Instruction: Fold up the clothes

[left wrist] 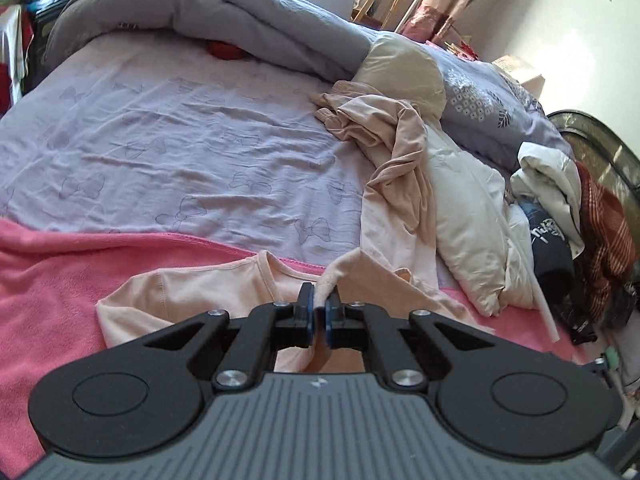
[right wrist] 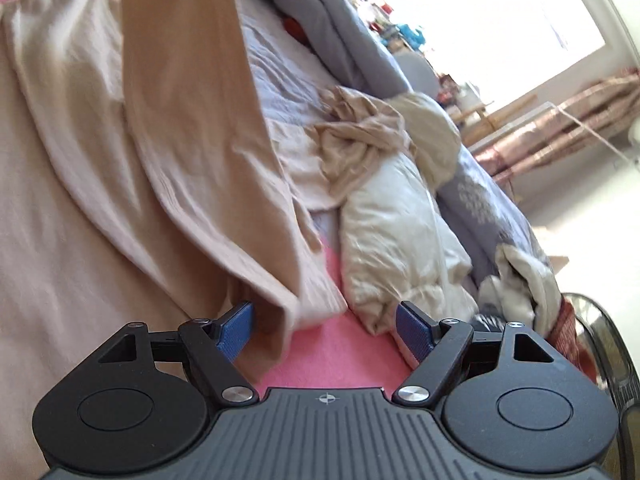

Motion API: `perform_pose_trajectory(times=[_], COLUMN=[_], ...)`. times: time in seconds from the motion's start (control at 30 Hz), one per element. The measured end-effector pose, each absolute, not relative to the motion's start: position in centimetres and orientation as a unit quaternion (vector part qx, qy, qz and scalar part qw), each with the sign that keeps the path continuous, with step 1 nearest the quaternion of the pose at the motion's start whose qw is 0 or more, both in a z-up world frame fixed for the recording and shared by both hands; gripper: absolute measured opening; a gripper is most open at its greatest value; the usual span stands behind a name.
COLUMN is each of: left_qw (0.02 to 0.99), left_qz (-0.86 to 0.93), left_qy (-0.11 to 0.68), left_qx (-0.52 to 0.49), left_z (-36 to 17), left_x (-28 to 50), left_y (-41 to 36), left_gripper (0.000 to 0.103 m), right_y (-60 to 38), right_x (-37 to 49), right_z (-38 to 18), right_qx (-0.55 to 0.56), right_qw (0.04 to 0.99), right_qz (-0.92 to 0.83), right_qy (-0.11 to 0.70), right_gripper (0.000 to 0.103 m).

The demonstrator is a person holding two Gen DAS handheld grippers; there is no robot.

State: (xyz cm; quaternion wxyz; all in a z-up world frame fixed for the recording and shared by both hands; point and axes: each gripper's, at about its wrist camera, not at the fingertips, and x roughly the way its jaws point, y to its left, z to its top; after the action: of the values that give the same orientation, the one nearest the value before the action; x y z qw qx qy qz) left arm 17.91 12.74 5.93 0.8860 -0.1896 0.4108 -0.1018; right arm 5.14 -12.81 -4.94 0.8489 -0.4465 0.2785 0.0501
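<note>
The shirt [left wrist: 192, 292] was pale peach, lying on a hot-pink blanket [left wrist: 52, 280]. Beyond the blanket the bedsheet [left wrist: 168, 136] was lilac with faint outlined bows (butterflies, perhaps). The duvet [left wrist: 240, 20] was grey-lavender, leaf-printed. Both claws' pads [right wrist: 236, 330] were blue.

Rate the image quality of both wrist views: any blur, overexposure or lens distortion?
Left wrist view: mostly sharp, evenly lit, the bed sheet bowed by the fisheye, the wall at top right washed out. Right wrist view: the window is blown out to white; the hanging peach garment and white pillow are smeared by motion blur.
</note>
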Motion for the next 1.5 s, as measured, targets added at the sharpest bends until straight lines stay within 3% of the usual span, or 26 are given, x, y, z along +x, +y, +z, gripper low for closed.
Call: perform_pose_trajectory(times=[0.07,0.13,0.2,0.6,0.7,0.73,0.8,0.9,0.97,1.07,1.17,1.23,1.33,1.5], left_qw=[0.881,0.875,0.870,0.820,0.826,0.826,0.817,0.814,0.816,0.816,0.832,0.848,0.862,0.867], left_qz=[-0.105,-0.105,-0.105,-0.065,-0.065,-0.057,-0.042,-0.046,-0.043,-0.027,0.004,0.041,0.058,-0.043], left_qy=[0.413,0.415,0.416,0.509,0.490,0.495,0.513,0.521,0.523,0.529,0.520,0.505,0.482,0.480], left_qx=[-0.206,-0.225,-0.243,-0.253,-0.272,-0.264,-0.259,-0.255,-0.242,-0.230,-0.193,-0.152,-0.146,-0.129], left_z=[6.1,6.4,6.6,1.5,1.6,1.4,0.7,0.0,-0.3,-0.9,-0.6,0.2,1.6,1.7], left_x=[17.6,17.3,16.9,15.1,14.7,15.0,15.5,15.7,15.8,15.8,15.5,15.2,14.6,13.8], left_y=[13.4,14.2,15.2,18.7,19.6,19.7,19.9,20.0,19.9,19.8,19.8,19.8,20.5,17.6], left_gripper=[0.004,0.004,0.004,0.007,0.007,0.019,0.023,0.024,0.026,0.026,0.031,0.043,0.046,0.066], right_y=[-12.2,-12.0,-12.1,-13.5,-13.3,-13.4,-13.7,-14.0,-14.3,-14.7,-15.4,-16.3,-17.4,-19.2], right_x=[5.4,5.6,5.6,1.1,0.4,0.6,1.1,1.4,2.0,1.1,0.1,-0.3,0.3,5.5], right_z=[-5.7,-6.1,-6.1,-6.9,-5.9,-6.8,-8.3,-7.7,-8.7,-9.5,-8.9,-7.9,-6.1,-2.3], right_qx=[-0.463,-0.471,-0.475,-0.539,-0.528,-0.537,-0.550,-0.526,-0.520,-0.535,-0.527,-0.511,-0.463,-0.316], right_qw=[0.840,0.837,0.838,0.812,0.825,0.814,0.793,0.806,0.783,0.770,0.772,0.781,0.803,0.867], right_qz=[0.062,0.060,0.049,0.077,0.072,0.075,0.080,0.077,0.107,0.119,0.122,0.117,0.107,0.030], right_qy=[0.276,0.272,0.264,0.212,0.188,0.211,0.250,0.261,0.323,0.327,0.333,0.339,0.360,0.385], right_gripper=[0.066,0.029,0.012,0.007,0.007,0.007,0.005,0.006,0.008,0.010,0.029,0.055,0.061,0.063])
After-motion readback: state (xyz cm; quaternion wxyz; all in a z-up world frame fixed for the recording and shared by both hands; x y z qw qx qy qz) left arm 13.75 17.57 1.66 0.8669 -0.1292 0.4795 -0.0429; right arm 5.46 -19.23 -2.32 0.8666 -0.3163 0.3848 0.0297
